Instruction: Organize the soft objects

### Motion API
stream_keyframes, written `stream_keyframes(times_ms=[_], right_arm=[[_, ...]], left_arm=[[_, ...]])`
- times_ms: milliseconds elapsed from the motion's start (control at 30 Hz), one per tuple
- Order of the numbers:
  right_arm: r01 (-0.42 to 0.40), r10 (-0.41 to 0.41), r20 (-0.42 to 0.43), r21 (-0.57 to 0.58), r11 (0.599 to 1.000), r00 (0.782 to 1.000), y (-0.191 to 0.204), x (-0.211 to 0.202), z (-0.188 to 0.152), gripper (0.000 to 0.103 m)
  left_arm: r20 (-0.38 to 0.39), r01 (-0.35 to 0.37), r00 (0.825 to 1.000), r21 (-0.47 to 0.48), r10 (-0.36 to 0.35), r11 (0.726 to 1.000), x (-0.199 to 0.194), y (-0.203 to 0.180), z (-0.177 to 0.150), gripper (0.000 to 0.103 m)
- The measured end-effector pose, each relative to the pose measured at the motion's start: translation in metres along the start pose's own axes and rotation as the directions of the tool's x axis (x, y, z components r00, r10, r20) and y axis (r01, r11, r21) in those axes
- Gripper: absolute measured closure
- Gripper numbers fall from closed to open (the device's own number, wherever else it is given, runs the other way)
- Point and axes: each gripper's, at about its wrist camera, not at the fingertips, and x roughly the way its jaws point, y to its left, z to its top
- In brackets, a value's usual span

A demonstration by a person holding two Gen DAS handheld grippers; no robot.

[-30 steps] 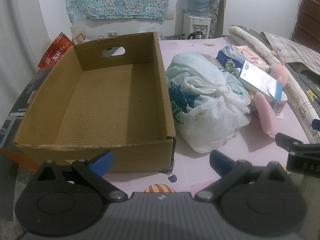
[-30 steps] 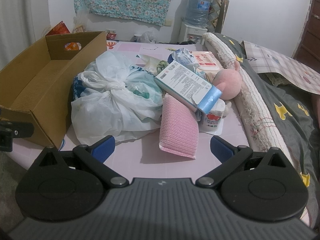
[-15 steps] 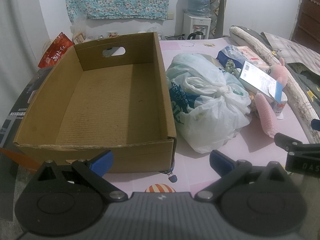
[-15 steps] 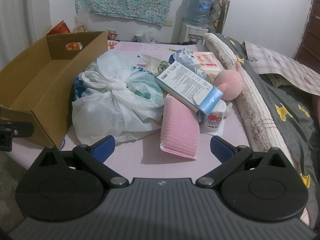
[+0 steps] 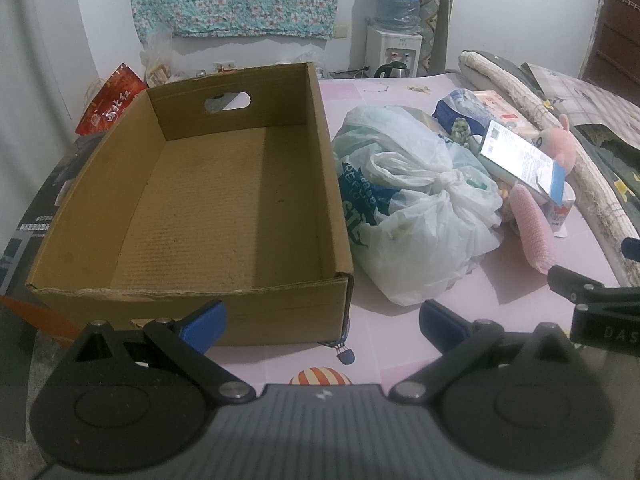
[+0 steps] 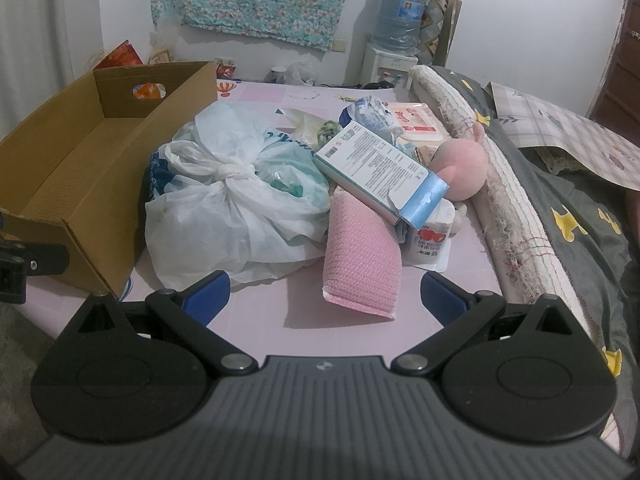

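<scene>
our right gripper (image 6: 325,294) has edged closer to the pink towel (image 6: 362,258) beside the tied bag (image 6: 236,204); both it and our left gripper (image 5: 322,322) gape wide, holding nothing, cardboard box (image 5: 224,208) bare.

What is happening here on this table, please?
A person holds two grippers, both open and holding nothing. The left gripper faces an empty cardboard box. The right gripper faces a pile beside it: a tied plastic bag, a pink sponge, a carton and a pink plush. Nothing is sorted yet.
</scene>
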Motion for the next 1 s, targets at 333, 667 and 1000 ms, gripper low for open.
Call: stream_keyframes(times_ms=[333, 667, 1000], right_arm=[[0.0, 0.0, 0.0, 0.001, 1.0, 1.0, -0.001, 0.0, 0.0, 0.001], [0.009, -0.01, 0.018, 0.022, 1.0, 1.0, -0.019, 0.002, -0.016, 0.001], [0.022, -0.031, 0.082, 0.114, 0.993, 0.996, -0.087, 0.002, -0.043, 0.001]], left_arm=[[0.0, 0.0, 1.0, -0.001, 0.0, 1.0, 0.0, 0.002, -0.001, 0.0], [0.05, 0.041, 0.998, 0.044, -0.043, 0.998, -0.007, -0.008, 0.0, 0.0], [0.103, 0.198, 0.969, 0.22, -0.225, 0.955, -0.015, -0.072, 0.009, 0.0]])
